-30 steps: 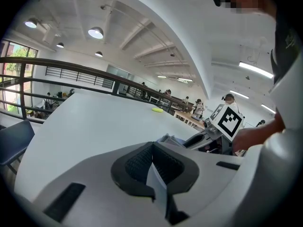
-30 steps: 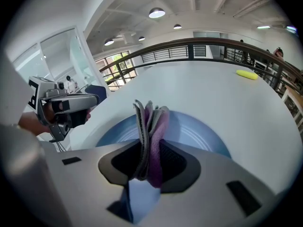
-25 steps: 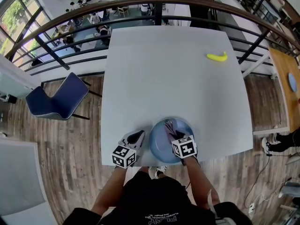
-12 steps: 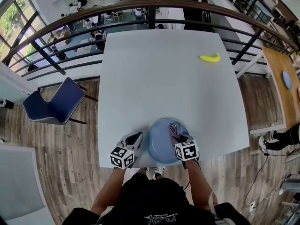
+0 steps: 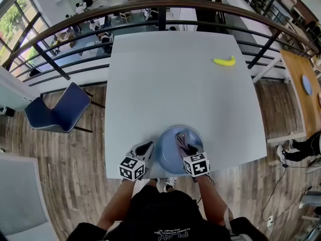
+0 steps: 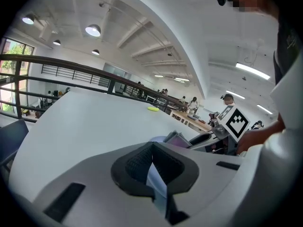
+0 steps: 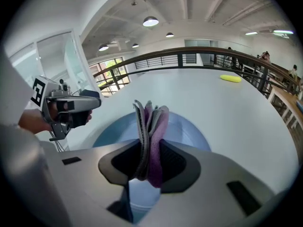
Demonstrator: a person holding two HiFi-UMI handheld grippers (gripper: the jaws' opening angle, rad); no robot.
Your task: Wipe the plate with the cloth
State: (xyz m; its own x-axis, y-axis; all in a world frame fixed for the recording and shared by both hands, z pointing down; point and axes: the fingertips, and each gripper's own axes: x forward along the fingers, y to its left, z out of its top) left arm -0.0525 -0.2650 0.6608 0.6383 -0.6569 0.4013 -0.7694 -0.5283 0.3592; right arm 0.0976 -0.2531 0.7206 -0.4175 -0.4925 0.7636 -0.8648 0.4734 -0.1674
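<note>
**Cloth meets plate, wiping apparently under way**
The right gripper (image 7: 150, 162) has its fingers (image 7: 177, 162) pinching the folded cloth (image 7: 150, 122) over the blue plate (image 7: 189, 129). The left gripper (image 6: 152, 171) clamps the plate's 9 o'clock rim at the table's (image 5: 175, 74) 6 o'clock edge. How much has been wiped is unclear.

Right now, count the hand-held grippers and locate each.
2. The left hand-held gripper clamps the plate at its left rim; the right hand-held gripper holds the cloth over it.

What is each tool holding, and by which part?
The right tool grips the folded cloth at its near end; the left tool pinches the blue plate by its left rim.
</note>
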